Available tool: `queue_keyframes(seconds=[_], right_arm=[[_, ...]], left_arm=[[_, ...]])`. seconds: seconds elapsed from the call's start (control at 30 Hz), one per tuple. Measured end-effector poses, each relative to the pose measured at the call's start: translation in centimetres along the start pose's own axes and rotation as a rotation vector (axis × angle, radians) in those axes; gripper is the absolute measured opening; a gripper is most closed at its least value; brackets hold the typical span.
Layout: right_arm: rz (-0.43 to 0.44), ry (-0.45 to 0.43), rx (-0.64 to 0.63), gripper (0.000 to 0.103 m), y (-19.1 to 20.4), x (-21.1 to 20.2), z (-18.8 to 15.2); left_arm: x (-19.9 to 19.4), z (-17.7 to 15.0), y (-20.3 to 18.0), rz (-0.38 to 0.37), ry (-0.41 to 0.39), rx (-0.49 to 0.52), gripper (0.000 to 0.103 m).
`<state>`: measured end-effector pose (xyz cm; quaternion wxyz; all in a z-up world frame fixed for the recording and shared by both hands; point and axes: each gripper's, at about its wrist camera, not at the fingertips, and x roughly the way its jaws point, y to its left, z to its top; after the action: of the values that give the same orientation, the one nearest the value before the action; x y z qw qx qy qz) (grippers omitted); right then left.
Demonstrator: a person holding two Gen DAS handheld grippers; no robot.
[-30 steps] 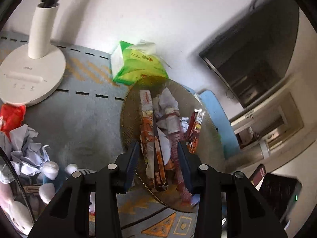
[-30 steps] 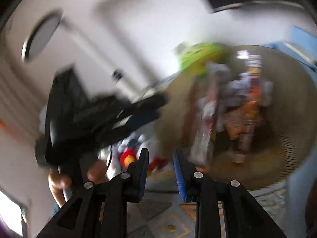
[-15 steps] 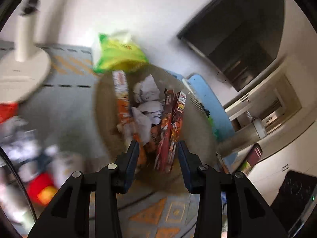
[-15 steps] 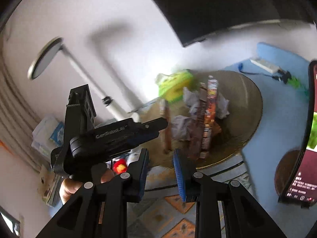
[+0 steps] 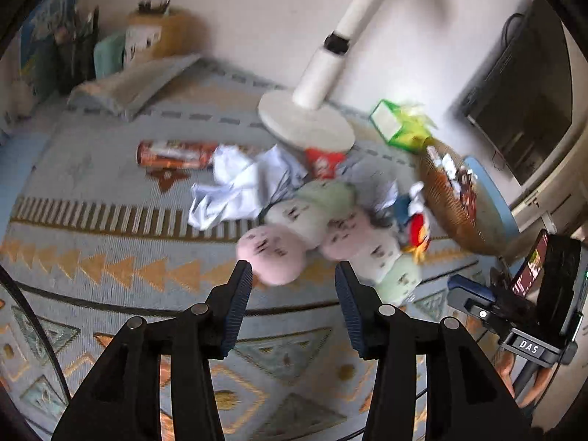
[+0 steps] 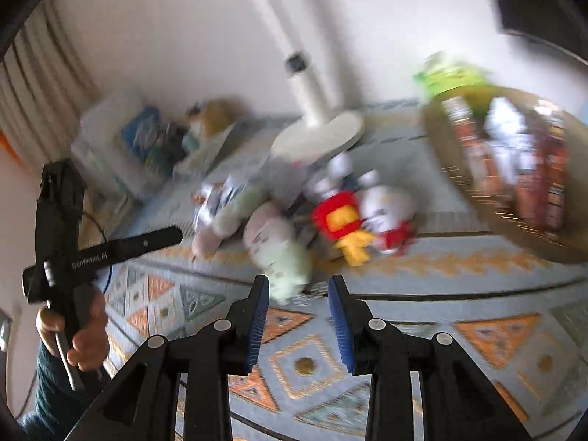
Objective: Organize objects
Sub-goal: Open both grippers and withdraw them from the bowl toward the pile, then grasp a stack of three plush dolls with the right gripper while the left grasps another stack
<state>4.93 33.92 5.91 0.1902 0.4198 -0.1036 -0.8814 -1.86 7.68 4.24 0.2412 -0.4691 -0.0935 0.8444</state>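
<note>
patterned rug (image 5: pixel 110 268) | one basket (image 5: pixel 452 205) | left tongs (image 5: pixel 294 283), right tongs (image 6: pixel 298 294): both spread, opening, empty

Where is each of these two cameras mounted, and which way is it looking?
Left wrist: rides the left gripper, looking down past its open fingers at plush toys and crumpled paper; no body clearly shows.
Right wrist: rides the right gripper, fingers open, facing the same toys; a hand holds the left gripper.
Shared: lamp base, wicker basket, patterned mat.
</note>
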Motion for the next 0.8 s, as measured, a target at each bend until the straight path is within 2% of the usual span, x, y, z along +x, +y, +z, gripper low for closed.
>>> queue_keyframes(seconds=[0.1,0.13,0.17,0.23,0.37,0.43,0.57,0.6,0.67,0.7,0.73,0.77,0.8], right_arm=[[-0.055,0.062,-0.109,0.033,2.0,2.3,0.7],[-0.101,0.064,-0.152,0.040,2.6,3.0,1.0],[-0.146,0.062,-0.187,0.052,3.1,3.4,1.2],[-0.226,0.038,-0.240,0.065,3.6,4.1,1.8],[-0.269,0.034,-0.261,0.066,3.5,5.2,2.6],[-0.269,0.056,-0.244,0.066,2.9,5.9,2.7],[-0.239,0.102,-0.230,0.066,2.3,7.2,2.5],[-0.231,0.111,-0.238,0.066,2.4,7.5,2.4],[-0.229,0.124,-0.263,0.066,2.9,8.0,2.2],[-0.238,0.125,-0.278,0.066,3.3,8.3,2.1],[-0.253,0.120,-0.292,0.065,3.6,8.5,1.9],[-0.271,0.118,-0.303,0.053,3.9,8.7,1.9],[-0.287,0.120,-0.315,0.047,4.1,8.9,1.7]], left_arm=[[1.3,0.3,0.1,0.006,0.021,0.047,0.044],[1.7,0.5,-0.1,0.021,0.023,0.075,0.044],[2.4,0.8,-0.6,0.045,0.026,0.116,0.044],[2.8,0.6,-1.1,0.068,0.040,0.176,0.045],[4.2,1.1,-2.3,0.181,0.035,0.286,0.054],[4.8,1.3,-2.4,0.190,0.041,0.308,0.056],[6.0,1.8,-1.2,0.139,0.077,0.234,0.057],[5.8,1.8,-1.1,0.125,0.052,0.224,0.058],[5.9,2.0,-0.8,0.095,0.051,0.198,0.058],[5.8,1.9,-0.7,0.083,0.040,0.185,0.056],[5.7,1.8,-0.6,0.063,0.039,0.170,0.050],[5.6,1.6,-0.5,0.048,0.044,0.161,0.046],[5.4,1.4,-0.5,0.036,0.051,0.158,0.039]])
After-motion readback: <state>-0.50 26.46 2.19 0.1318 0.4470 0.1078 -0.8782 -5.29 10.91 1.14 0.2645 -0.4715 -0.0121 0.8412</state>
